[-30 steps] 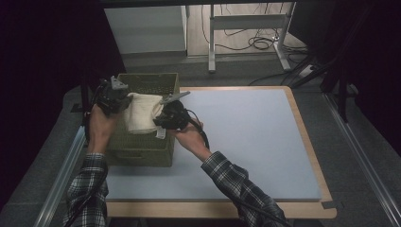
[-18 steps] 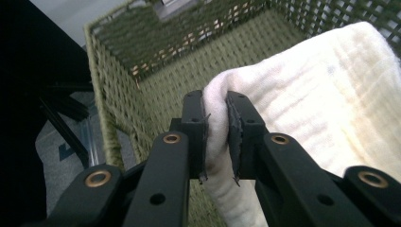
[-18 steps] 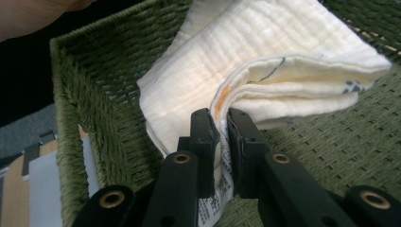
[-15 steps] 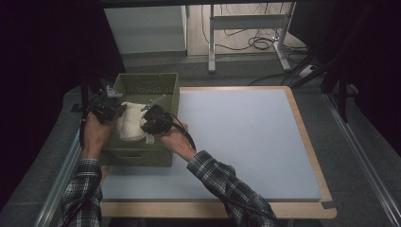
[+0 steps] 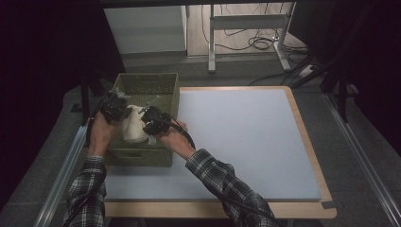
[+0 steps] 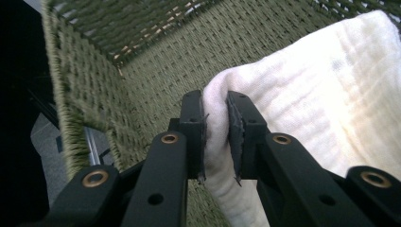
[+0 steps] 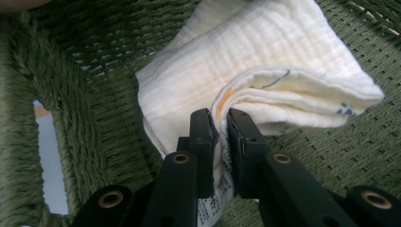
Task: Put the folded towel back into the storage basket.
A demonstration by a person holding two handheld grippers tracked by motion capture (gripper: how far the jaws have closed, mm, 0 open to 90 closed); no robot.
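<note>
A small white tag with fine print, too small to read, hung from the cloth (image 7: 265,75) at the right gripper (image 7: 222,142); faint blue and orange marks showed on a fold. The one cloth lay folded inside the one green basket (image 5: 168,97), its long axis running between the two grippers. The left gripper (image 6: 216,137) was clamped on one folded edge, the right on the other.
</note>
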